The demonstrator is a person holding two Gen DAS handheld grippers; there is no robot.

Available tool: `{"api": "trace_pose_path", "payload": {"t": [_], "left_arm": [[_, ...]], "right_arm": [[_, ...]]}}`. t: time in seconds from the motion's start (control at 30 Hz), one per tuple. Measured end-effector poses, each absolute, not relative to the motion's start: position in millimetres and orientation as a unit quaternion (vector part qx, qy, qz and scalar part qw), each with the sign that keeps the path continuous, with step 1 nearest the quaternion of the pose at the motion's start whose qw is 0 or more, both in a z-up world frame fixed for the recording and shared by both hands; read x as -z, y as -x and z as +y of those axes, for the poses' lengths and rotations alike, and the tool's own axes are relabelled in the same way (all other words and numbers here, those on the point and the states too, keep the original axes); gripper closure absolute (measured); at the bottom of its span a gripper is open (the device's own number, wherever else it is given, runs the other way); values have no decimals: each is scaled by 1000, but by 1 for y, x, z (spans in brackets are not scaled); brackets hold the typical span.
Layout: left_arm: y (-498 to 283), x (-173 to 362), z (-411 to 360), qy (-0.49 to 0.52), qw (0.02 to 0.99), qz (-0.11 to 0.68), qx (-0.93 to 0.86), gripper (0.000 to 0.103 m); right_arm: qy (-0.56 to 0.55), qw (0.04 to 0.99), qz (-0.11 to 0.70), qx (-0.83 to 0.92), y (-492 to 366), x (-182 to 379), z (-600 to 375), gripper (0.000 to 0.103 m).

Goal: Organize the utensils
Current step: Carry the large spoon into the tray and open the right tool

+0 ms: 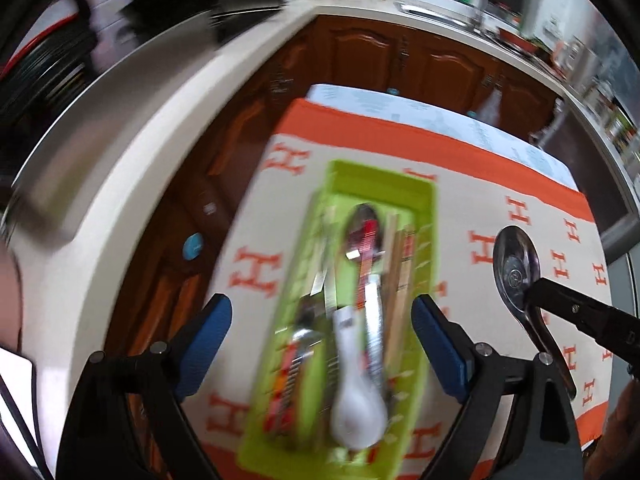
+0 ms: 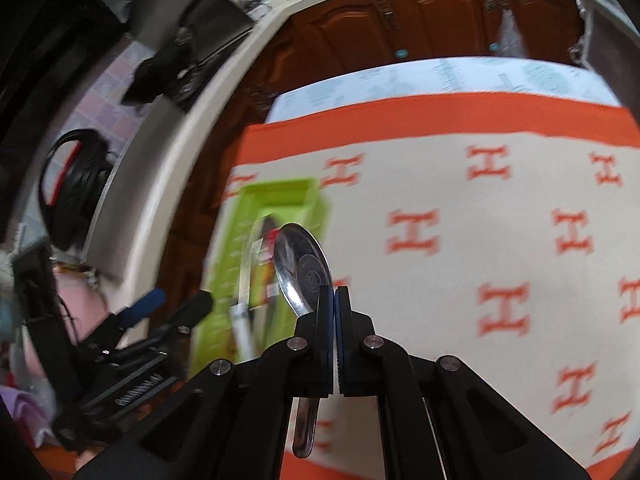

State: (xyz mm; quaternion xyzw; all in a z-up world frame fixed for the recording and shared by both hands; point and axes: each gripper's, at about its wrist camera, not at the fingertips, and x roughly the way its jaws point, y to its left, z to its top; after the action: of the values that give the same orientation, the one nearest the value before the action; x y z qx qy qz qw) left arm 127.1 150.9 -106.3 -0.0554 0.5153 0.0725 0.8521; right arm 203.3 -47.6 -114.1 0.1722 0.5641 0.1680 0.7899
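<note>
1. Right hand-held gripper (image 2: 335, 300) is clamped tight on a steel spoon (image 2: 302, 270), its blue pads pressed against the neck just below the bowl.
2. That spoon's bowl sticks up past the fingertips, and its handle hangs down behind the fingers toward the camera.
3. From the left wrist view the same spoon (image 1: 516, 268) is up off the cloth, with the right hand-held gripper (image 1: 532, 292) reaching in from the right edge to pinch it.
4. Left hand-held gripper (image 1: 322, 340) stands wide, with nothing pressed between its blue pads (image 1: 208, 336).
5. It hangs over the near end of a green tray (image 1: 416, 208), whose long sides run between the two fingers without touching them.
6. In that tray lie a white ceramic spoon (image 1: 356, 400), a metal spoon with red reflections (image 1: 362, 236), wooden chopsticks (image 1: 398, 272) along the right side, and something with a red patterned handle (image 1: 286, 384) on the left; motion blur hides the finer detail.
7. Green tray (image 2: 276, 200) sits to the left of the held spoon in the right wrist view, near the left edge of the cloth.
8. Orange-and-cream cloth (image 2: 480, 200) with big H letters covers the bench (image 2: 400, 76), whose pale far edge shows beyond it.
9. Brown cabinet doors (image 1: 400, 56) under a pale counter (image 1: 120, 128) curve around behind.
</note>
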Motion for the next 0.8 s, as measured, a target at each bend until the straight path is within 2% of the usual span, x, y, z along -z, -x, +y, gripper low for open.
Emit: {"api": "trace_pose_path", "payload": {"t": [0.23,0.5,0.6,0.67,0.8], "left_arm": [[-96,111,193,67,854,501,-126,13],[-91,124,201,88,847,515,-99,13],[-93,128,197,85,844,520,-104,3],[-93,129,194,82,844,519,-107,1],[-93,128,188,74,845,518,-109,1]], "right_arm": [[-174,796,562,-144,-191,126,16,102],[-146,803,567,-115,-211,158,50,98],[-134,806,564,-124,-210,161,53,97],[-129,806,562,-131,-208,160,51,93],[-120,818,547,-129,-198,149,43,70]]}}
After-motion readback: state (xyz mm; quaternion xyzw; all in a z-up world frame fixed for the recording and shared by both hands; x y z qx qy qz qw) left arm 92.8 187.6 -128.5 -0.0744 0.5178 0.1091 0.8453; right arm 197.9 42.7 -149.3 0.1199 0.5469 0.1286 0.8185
